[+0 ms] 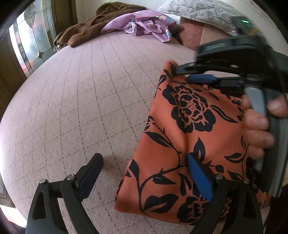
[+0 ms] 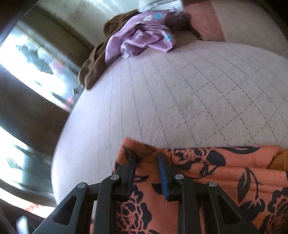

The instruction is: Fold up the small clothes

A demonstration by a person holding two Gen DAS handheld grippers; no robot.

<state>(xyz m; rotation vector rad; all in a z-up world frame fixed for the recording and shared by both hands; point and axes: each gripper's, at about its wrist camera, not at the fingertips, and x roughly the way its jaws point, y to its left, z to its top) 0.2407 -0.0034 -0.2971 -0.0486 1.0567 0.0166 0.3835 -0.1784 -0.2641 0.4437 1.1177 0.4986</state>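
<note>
Two black two-finger grippers with blue pads work over one orange cloth printed with black flowers (image 1: 189, 129), which lies on a pale pink quilted bedcover (image 1: 81, 108). At the bottom of the left wrist view, the left gripper (image 1: 144, 178) stands wide: one finger hangs over bare bedcover at lower left, the other lies over the cloth at lower right, and nothing is pinched between them. At the right edge of that view a hand (image 1: 259, 126) grasps the handle of the right gripper (image 1: 183, 75), whose tips meet the cloth's upper corner. In the right wrist view the right gripper (image 2: 146, 158) sits at bottom centre with its jaws narrow, a fold of the cloth's (image 2: 189, 180) near edge running up between the pads; whether the pads press it I cannot tell, as the picture is blurred. Farther off, near the top centre of both views, a crumpled lilac garment with blue and white spots (image 1: 144, 25) lies on a brown blanket (image 1: 86, 30), well apart from the cloth. A white quilted pillow (image 1: 198, 10) sits at the upper right of the left wrist view.
</note>
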